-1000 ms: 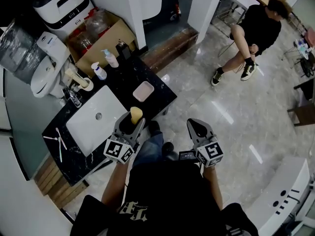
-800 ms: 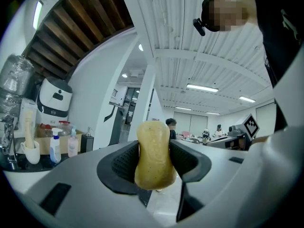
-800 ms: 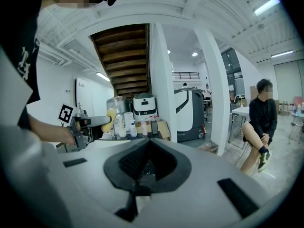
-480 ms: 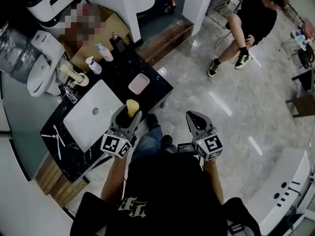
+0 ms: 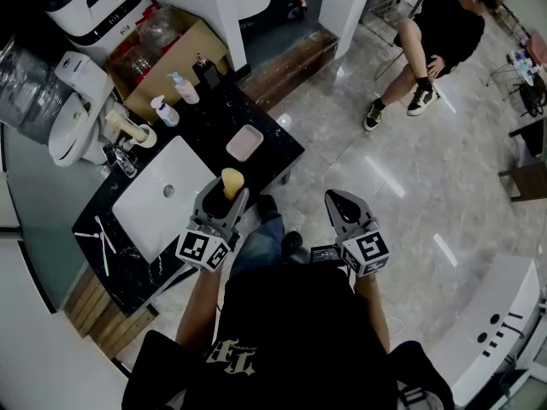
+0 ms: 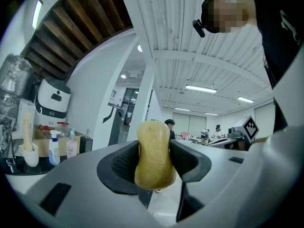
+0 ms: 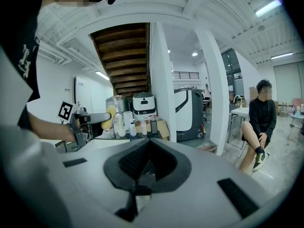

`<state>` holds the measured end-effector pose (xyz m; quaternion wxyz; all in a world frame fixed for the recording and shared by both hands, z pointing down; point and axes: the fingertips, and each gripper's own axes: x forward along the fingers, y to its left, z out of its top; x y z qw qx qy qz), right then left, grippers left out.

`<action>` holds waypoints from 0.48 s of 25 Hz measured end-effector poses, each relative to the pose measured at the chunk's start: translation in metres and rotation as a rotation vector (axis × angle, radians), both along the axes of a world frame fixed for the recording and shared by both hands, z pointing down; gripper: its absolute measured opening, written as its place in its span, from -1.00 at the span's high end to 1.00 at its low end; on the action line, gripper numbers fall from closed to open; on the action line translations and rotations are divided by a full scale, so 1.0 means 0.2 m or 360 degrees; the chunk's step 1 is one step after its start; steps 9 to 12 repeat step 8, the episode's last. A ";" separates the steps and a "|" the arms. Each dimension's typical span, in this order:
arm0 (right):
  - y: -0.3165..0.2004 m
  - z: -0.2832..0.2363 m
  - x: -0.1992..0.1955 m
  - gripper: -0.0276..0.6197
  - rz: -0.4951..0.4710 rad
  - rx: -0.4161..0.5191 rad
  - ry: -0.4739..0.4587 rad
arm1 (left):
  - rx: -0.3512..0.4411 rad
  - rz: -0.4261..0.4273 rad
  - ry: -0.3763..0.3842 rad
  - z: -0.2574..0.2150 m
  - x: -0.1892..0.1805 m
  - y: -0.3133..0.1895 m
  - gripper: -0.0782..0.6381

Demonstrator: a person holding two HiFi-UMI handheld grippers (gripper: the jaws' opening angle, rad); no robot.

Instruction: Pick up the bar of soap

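Soap bar, yellow and standing on end, is clamped between the two dark pads of our left gripper, which press on its two sides. The bar's top pokes out above the pads. In the head view it hangs clear of any surface, over the front edge of the black counter, just beside the near right corner of the white sink.

An empty pink dish sits near the counter's right edge, a little beyond the bar. Two pump bottles stand along the back edge, well apart from the gripper, with a cardboard box behind them. Toothbrushes lie at the left end of the counter.

Our right gripper has its jaws closed together with nothing between them. It is held over the pale tiled floor, off the counter, and well apart from the left one. That floor is open to the right and ahead. A seated person is far off at the top right.
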<state>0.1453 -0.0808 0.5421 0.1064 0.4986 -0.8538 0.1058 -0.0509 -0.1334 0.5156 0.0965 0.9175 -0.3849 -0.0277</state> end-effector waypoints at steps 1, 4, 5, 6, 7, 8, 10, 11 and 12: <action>-0.01 0.00 -0.01 0.89 0.0001 -0.0002 -0.0001 | -0.0002 0.0000 0.0001 0.00 0.00 0.00 0.19; -0.02 0.00 -0.02 0.89 0.0007 -0.0009 -0.0002 | -0.0007 -0.0001 0.0000 0.01 -0.01 -0.01 0.19; -0.02 0.00 -0.02 0.89 -0.0002 -0.0004 0.0002 | -0.0008 -0.0002 -0.0001 0.01 -0.02 -0.01 0.19; -0.02 0.01 -0.02 0.89 -0.0011 0.0000 0.0005 | -0.0010 -0.0002 -0.0003 0.01 -0.02 -0.02 0.19; -0.02 0.02 -0.03 0.89 -0.0019 0.0004 0.0007 | -0.0011 -0.0004 -0.0006 0.02 -0.02 -0.02 0.19; -0.03 0.02 -0.03 0.89 -0.0027 0.0007 0.0008 | -0.0013 -0.0005 -0.0008 0.02 -0.03 -0.02 0.19; -0.03 0.02 -0.03 0.89 -0.0027 0.0007 0.0008 | -0.0013 -0.0005 -0.0008 0.02 -0.03 -0.02 0.19; -0.03 0.02 -0.03 0.89 -0.0027 0.0007 0.0008 | -0.0013 -0.0005 -0.0008 0.02 -0.03 -0.02 0.19; -0.03 0.02 -0.03 0.89 -0.0027 0.0007 0.0008 | -0.0013 -0.0005 -0.0008 0.02 -0.03 -0.02 0.19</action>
